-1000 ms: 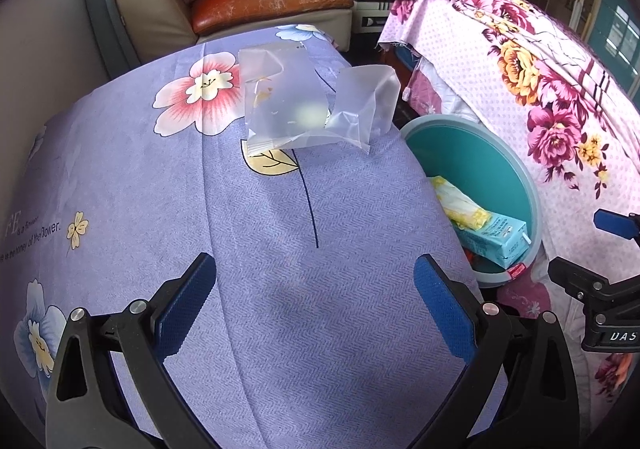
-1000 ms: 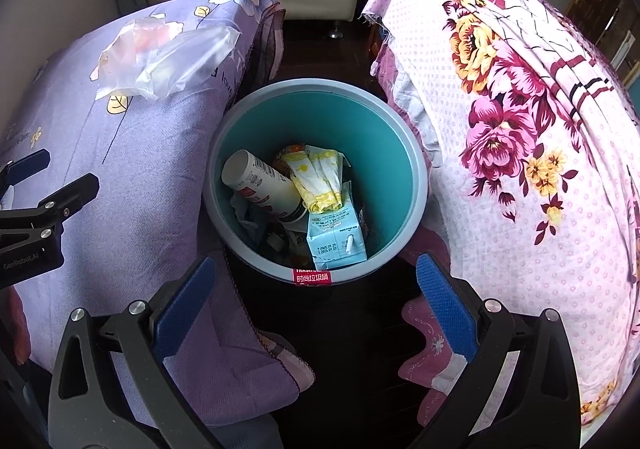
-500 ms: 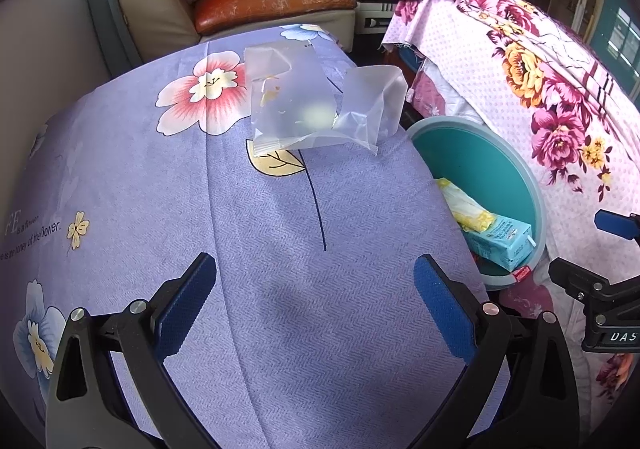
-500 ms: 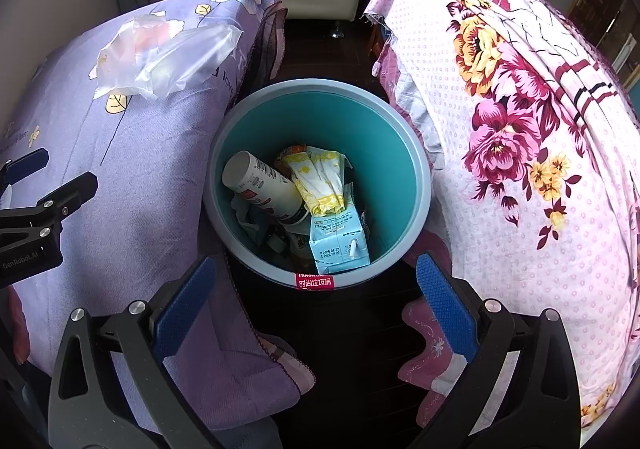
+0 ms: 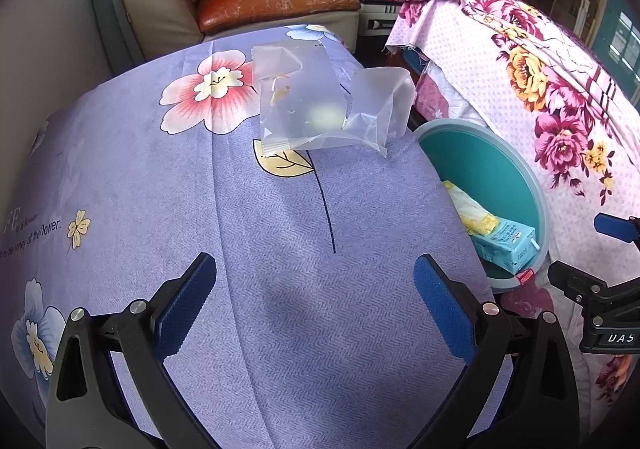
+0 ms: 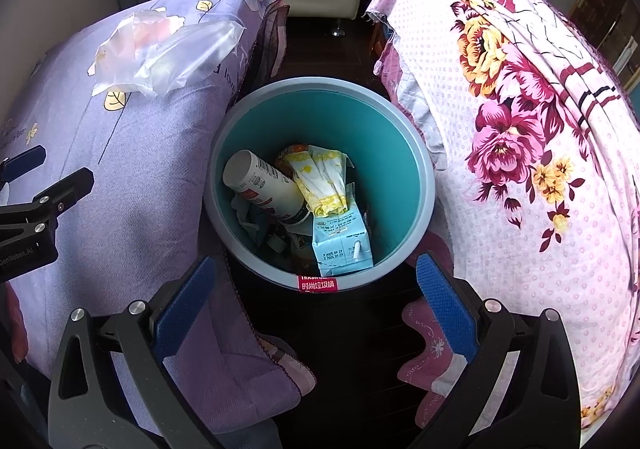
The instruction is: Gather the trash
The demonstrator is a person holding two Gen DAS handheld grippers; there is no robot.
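**Now closing on the last wrappers**

Left wrist view: we have moved our left gripper (image 5: pixel 316 301) forward over the purple floral cloth (image 5: pixel 280 241); the clear plastic bags (image 5: pixel 320 105) sit nearer than a second ago, untouched, near the cloth's edge beside the teal bin (image 5: pixel 538 205). Its jaws are spread wide, empty.

Right wrist view: our right gripper (image 6: pixel 316 297), likewise apart and empty, hovers over the bin, which already holds a milk carton (image 6: pixel 340 241), a bottle (image 6: pixel 264 189) and a yellow wrapper (image 6: pixel 324 185). We judge the bags come next.
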